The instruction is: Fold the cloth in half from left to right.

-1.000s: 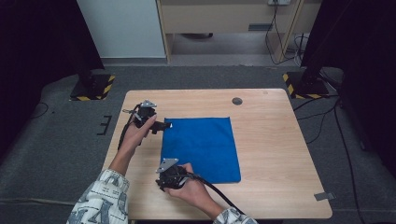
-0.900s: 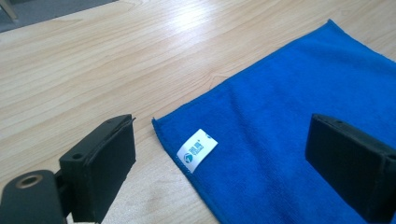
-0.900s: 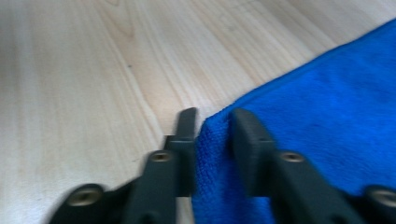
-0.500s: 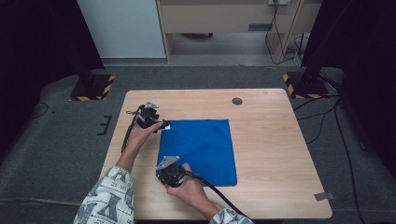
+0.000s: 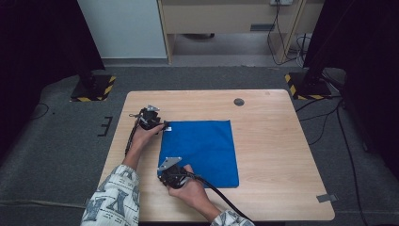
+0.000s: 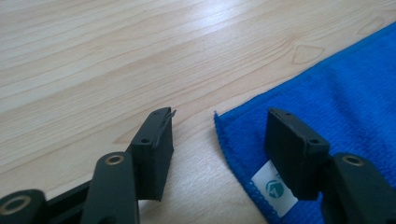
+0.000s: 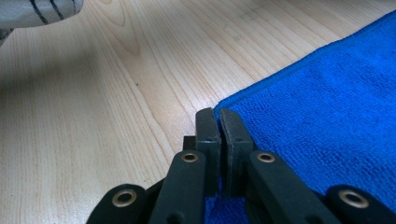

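Left tongs [image 6: 217,140] have dropped, closing astride the blue cloth's [image 6: 336,98] corner.

Left gripper [image 6: 217,142] half-spread astride the labelled corner of the blue cloth [image 6: 336,100] on the wooden table [image 6: 116,60], lately closing.

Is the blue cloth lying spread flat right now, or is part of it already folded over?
Spread flat: the blue cloth lies as one smooth square on the table, all four edges showing, no part turned over.
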### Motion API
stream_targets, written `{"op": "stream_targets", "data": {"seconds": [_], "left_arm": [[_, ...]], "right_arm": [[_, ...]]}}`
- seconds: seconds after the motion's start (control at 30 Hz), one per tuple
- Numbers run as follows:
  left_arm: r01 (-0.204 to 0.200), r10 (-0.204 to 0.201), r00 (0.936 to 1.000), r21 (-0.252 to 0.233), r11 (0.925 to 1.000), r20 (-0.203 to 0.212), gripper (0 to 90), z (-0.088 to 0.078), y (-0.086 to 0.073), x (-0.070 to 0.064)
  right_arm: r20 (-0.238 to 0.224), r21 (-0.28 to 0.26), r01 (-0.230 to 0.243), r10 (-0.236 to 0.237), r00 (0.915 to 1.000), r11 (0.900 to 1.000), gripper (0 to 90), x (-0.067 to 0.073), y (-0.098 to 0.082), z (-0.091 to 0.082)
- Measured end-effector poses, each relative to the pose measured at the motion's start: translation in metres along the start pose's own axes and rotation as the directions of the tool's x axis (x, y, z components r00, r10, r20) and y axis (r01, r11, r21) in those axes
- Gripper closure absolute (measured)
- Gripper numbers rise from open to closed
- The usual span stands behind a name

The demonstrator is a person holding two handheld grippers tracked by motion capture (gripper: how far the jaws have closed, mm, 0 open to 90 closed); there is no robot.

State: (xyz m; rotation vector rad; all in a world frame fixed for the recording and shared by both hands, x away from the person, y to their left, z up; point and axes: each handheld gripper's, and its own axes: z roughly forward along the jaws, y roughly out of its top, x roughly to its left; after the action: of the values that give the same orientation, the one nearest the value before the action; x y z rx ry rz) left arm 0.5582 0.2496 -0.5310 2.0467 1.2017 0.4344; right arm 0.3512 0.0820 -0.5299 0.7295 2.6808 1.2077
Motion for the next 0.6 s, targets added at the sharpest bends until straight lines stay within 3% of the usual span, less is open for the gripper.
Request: {"op": "stream_targets", "data": {"seconds": [0.1,0.27,0.4,0.6], "left_arm": [[-0.033,0.033,0.9994,0.006,0.9994,0.004,44.9,0.0,0.0,-0.004],[-0.064,0.064,0.9975,-0.002,0.9979,0.031,72.3,0.0,0.0,-0.015],[-0.033,0.033,0.9988,0.014,0.9994,0.038,85.5,-0.001,0.001,-0.015],[-0.019,0.019,0.9997,0.0,0.9998,0.014,87.8,-0.007,0.006,-0.017]], "right_arm": [[-0.001,0.003,-0.003,0.003,1.0,1.0,87.8,0.0,0.0,0.0],[0.001,0.002,0.0,0.0,1.0,1.0,87.8,0.0,0.0,0.0],[0.003,0.0,0.003,-0.003,1.0,1.0,87.8,0.0,0.0,0.0],[-0.007,-0.021,-0.001,0.001,1.0,1.0,88.0,0.0,0.002,-0.005]]}}
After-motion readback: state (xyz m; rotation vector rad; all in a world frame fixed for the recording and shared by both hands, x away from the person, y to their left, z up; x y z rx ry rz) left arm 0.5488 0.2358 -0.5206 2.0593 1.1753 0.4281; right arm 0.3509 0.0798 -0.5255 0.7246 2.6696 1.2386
